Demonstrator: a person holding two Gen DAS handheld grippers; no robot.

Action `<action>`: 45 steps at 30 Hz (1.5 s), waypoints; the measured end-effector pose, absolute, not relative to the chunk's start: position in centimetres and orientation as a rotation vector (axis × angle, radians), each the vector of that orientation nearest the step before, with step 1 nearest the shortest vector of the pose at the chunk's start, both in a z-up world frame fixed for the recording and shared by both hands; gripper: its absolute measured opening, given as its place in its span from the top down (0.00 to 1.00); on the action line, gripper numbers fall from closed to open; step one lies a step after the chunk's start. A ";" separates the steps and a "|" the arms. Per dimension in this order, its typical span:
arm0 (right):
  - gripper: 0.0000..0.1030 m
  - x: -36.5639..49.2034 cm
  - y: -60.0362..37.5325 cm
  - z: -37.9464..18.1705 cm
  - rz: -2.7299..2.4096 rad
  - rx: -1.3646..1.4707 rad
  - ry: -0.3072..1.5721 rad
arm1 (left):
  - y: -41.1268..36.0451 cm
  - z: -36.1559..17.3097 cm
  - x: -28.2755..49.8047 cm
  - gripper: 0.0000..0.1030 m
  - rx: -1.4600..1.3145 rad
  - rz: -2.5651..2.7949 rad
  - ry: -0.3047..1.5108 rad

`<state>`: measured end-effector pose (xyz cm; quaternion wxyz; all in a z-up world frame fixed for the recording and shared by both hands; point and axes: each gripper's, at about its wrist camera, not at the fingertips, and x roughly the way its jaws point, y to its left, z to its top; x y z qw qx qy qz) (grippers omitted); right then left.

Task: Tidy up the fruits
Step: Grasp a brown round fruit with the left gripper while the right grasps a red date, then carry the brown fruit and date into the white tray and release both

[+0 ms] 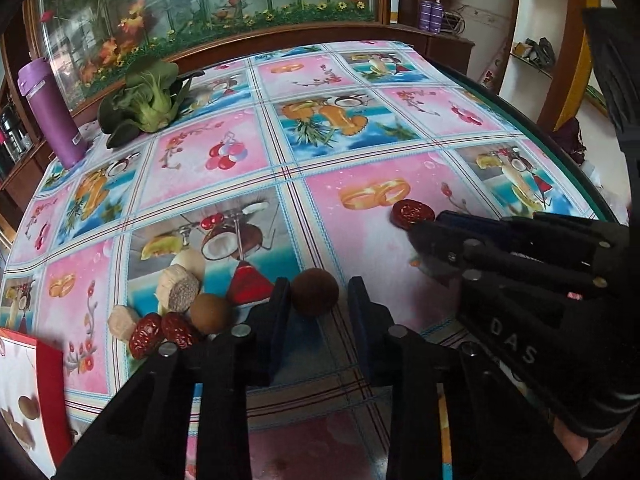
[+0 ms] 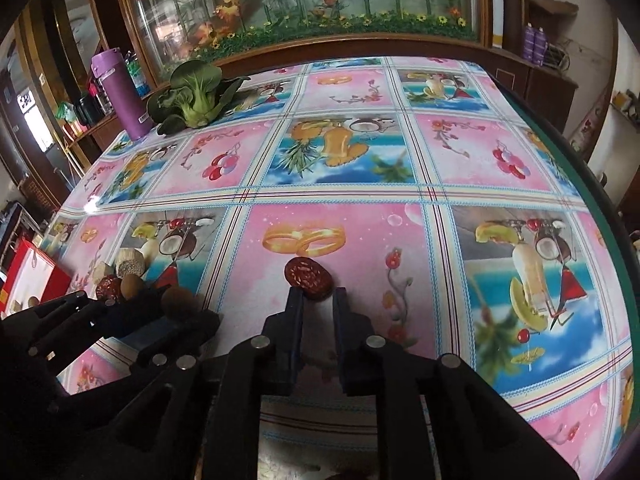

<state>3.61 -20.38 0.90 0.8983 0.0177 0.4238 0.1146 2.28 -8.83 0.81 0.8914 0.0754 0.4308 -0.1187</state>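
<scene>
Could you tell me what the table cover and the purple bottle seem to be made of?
The table cover looks like glossy vinyl or oilcloth: printed fruit panels with a bright glare spot. The purple bottle seems hard plastic or coated metal, smooth with a soft sheen; which one is unclear.

Two handheld black grippers, matching build

The left gripper (image 1: pixel 316 292) has matte black linkage arms with slotted cut-outs, round silver pivot pins at the joints, and dark blue flat pads (image 1: pixel 280 320) on its fingers. The right gripper (image 2: pixel 318 300) is of the same pattern: black arms, silver pins, dark blue pads (image 2: pixel 296 320). In the left wrist view its black housing carries raised letters "DAS" behind the finger linkage, with a small red mark just beside the linkage. A dark sleeve edge shows behind that housing.
</scene>
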 end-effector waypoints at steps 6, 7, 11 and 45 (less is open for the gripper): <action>0.86 3.9 -20.1 0.8 0.254 0.036 0.860 | -8.8 0.8 1.9 0.76 0.146 -0.249 0.892; 0.86 3.9 -20.2 0.8 0.257 0.042 0.861 | -8.8 0.8 1.8 0.76 0.144 -0.248 0.891; 0.86 3.8 -20.4 0.8 0.258 0.069 0.861 | -8.6 0.9 1.0 0.76 0.128 -0.239 0.903; 0.94 -7.4 -0.2 6.8 0.801 0.250 0.838 | 14.3 11.9 -16.4 0.75 -0.087 0.104 0.612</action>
